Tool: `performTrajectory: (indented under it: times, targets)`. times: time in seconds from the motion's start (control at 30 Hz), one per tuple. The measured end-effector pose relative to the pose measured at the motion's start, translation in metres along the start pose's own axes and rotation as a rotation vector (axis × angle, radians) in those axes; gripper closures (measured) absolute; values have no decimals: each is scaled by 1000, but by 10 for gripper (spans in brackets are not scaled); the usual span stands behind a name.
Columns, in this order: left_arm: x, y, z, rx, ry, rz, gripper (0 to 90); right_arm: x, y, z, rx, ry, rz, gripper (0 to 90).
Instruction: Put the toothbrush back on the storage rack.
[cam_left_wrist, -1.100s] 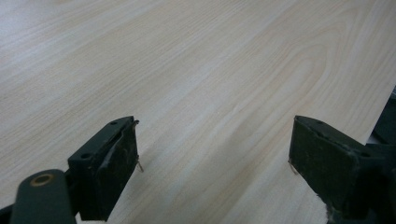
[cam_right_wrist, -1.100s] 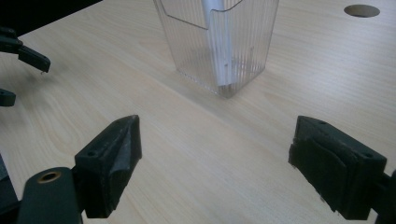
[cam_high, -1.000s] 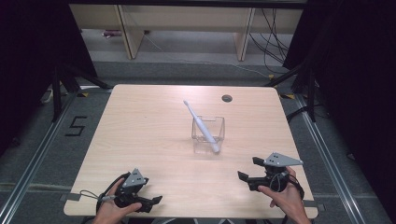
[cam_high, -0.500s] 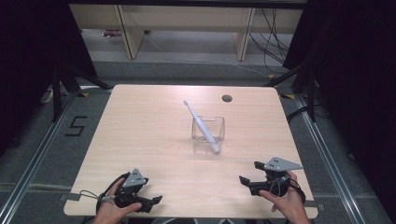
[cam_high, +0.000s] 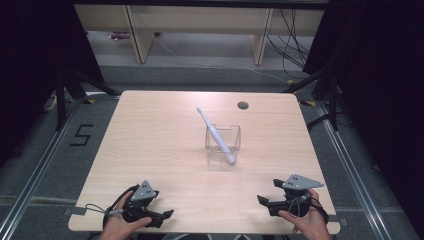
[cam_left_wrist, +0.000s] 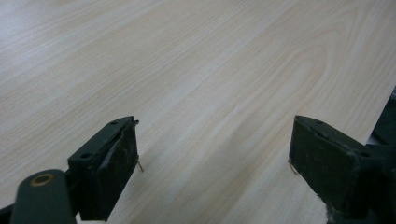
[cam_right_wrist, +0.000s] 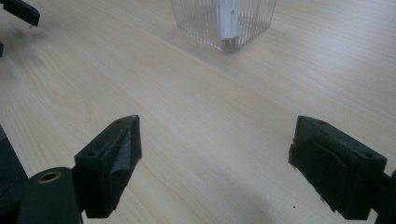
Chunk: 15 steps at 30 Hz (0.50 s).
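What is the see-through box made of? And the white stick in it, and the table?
The box looks like clear ribbed plastic, maybe glass: you can see through its walls. The white stick, likely a toothbrush, seems smooth matte plastic. The table shows pale wood grain, perhaps laminate.

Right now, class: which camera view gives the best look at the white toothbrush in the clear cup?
The high view: the whole white toothbrush shows there, leaning across the clear ribbed cup with its head pointing toward the table's far side. The right gripper view catches the cup's lower part and a short white stretch of handle inside. The left gripper view looks along bare tabletop.
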<state>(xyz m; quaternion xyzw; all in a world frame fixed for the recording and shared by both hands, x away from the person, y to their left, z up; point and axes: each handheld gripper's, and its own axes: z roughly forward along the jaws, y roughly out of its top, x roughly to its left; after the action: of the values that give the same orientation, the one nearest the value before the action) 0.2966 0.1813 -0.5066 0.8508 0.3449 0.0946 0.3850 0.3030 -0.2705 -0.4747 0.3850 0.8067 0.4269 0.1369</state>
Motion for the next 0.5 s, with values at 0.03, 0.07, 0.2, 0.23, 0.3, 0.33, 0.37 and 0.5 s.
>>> performTrajectory:
  times: [0.03, 0.07, 0.2, 0.23, 0.3, 0.33, 0.37, 0.5]
  targets:
    - [0, 0, -1, 1, -5, 1, 149, 0, 0, -1, 8, -1, -7, 167]
    - [0, 0, 0, 5, -2, 3, 149, 1, -1, -2, 16, -2, 2, 168]
    - [-2, -1, 1, -11, -11, -13, 149, 1, -5, -1, 18, -6, -25, 168]
    - [-2, -1, 0, -5, -2, -12, 149, 4, -7, 0, 28, 11, 13, 168]
    - [0, -1, 0, -4, 1, -14, 149, 2, -8, 0, 28, 7, -23, 168]
    - [0, -1, 0, -6, 2, -19, 149, 2, -9, 1, 31, 25, -21, 168]
    - [0, -1, 0, -5, 2, -16, 149, 1, -9, 0, 44, 42, -29, 168]
    - [0, -1, 0, -3, -1, -8, 149, 4, -12, -2, 55, 5, -21, 168]
